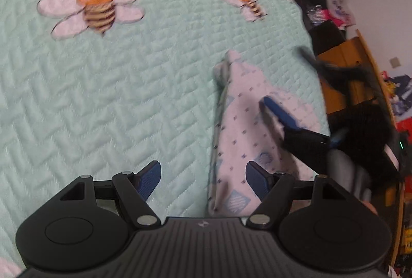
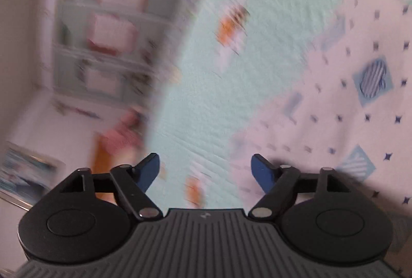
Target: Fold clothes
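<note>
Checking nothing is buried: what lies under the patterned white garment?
The patterned white garment lies on the mint quilted bedspread with bee prints. Whatever the cloth itself covers cannot be seen.

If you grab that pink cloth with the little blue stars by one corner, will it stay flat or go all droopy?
Probably droopy. The pink star-patterned cloth already lies creased and bunched on the mint quilted bedspread, so it looks soft and thin. It is likely light too, and should drag rather than slide cleanly across the textured quilting.
</note>
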